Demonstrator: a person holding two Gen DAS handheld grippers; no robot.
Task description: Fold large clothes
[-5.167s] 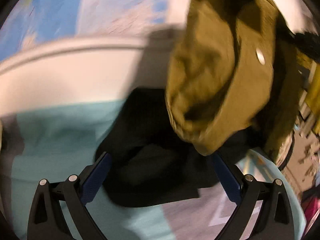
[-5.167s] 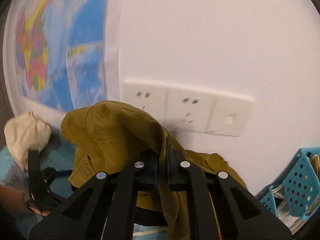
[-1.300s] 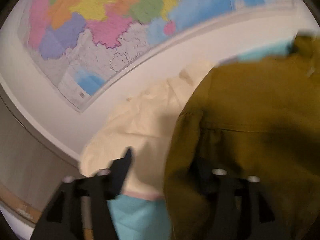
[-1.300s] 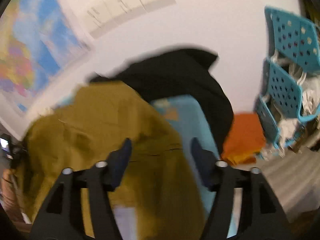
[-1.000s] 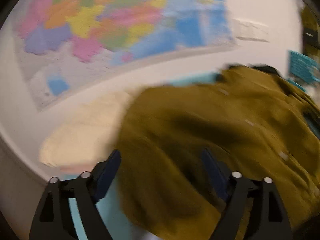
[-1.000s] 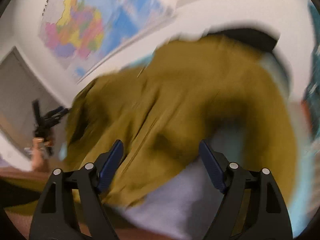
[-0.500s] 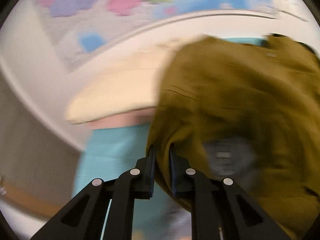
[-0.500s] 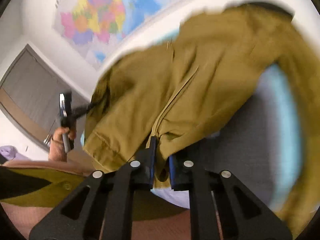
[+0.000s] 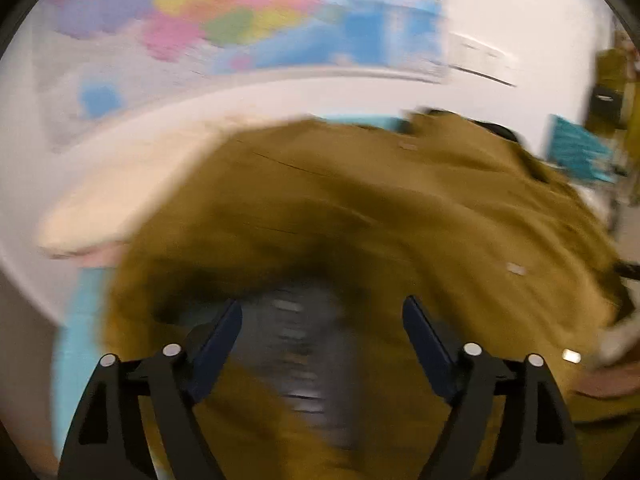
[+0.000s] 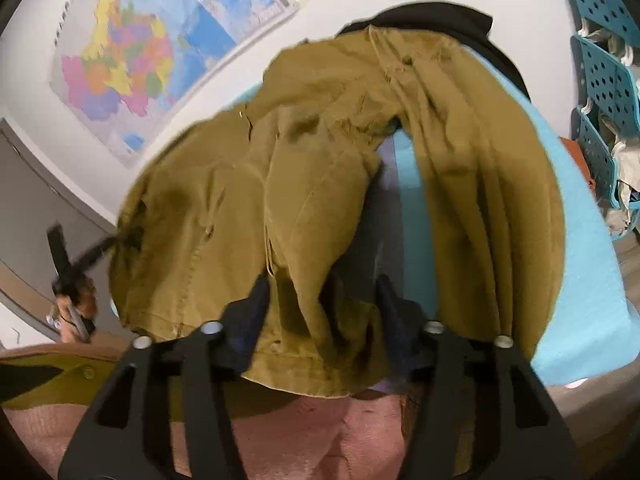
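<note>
Right gripper [image 10: 322,300]: jaws stand wide apart, straddling the near hem of the olive jacket [image 10: 320,184]; nothing is pinched between them.
Left gripper [image 9: 322,320]: jaws likewise wide, hovering over a blurred dark patch at the jacket's near left part; no cloth held.
Olive jacket: spread rumpled over the light blue table cover [image 10: 576,240], one long part trailing down the jacket's right side, near hem hanging past the table's front edge.
Risk, slipping: with neither tool gripping, the overhanging hem could probably drag the jacket off the front edge.
Risk, snagging: a black garment [image 10: 448,20] lies partly under the jacket's far end and a cream garment [image 9: 132,200] touches its far left; a careless pinch may lift these too.
Risk, bad fold: deep creases in the jacket's middle would likely be locked in if folded unsmoothed.
Open room: bare cover lies to the jacket's right, offering space to pull the trailing part flat.
Limits: wall with map [image 10: 120,60] close behind the jacket; teal baskets [image 10: 604,60] well to its right.
</note>
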